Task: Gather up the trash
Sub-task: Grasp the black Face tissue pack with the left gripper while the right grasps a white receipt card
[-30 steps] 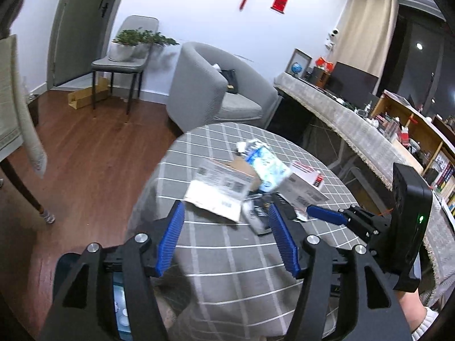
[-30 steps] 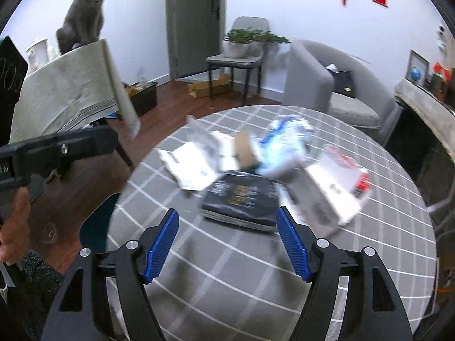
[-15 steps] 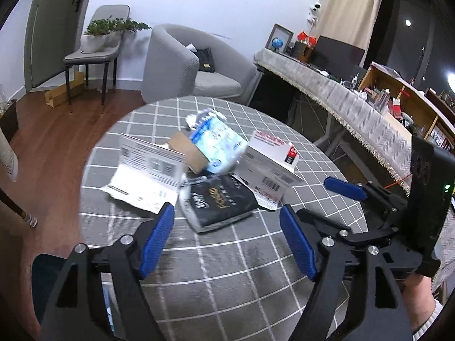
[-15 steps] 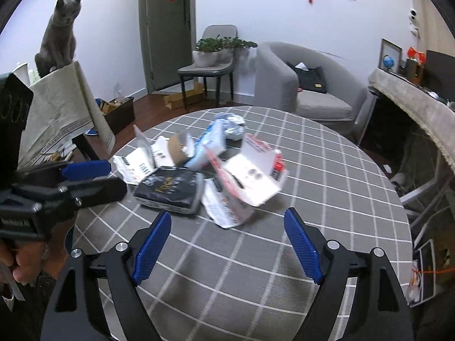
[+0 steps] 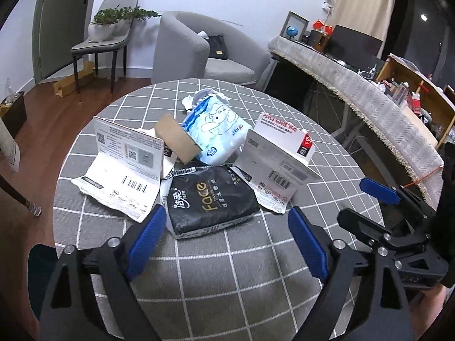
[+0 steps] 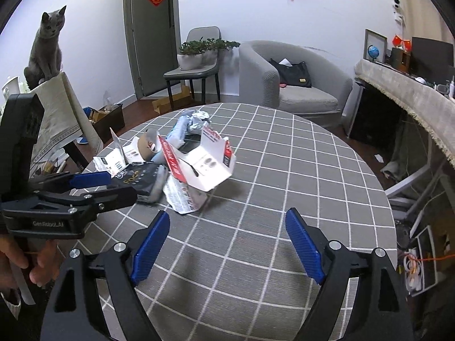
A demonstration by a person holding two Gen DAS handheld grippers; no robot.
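Both the left gripper (image 5: 224,236) and right gripper (image 6: 227,244) stood spread apart, empty, near two boxes (image 5: 128,167) (image 5: 278,159), one black pack (image 5: 210,199) and one blue bag (image 5: 216,130).

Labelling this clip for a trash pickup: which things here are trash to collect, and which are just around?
Trash: black tissue pack, blue tissue wrapper, white carton, torn paper box, cardboard piece.

Just around: cat, armchair, potted plant.
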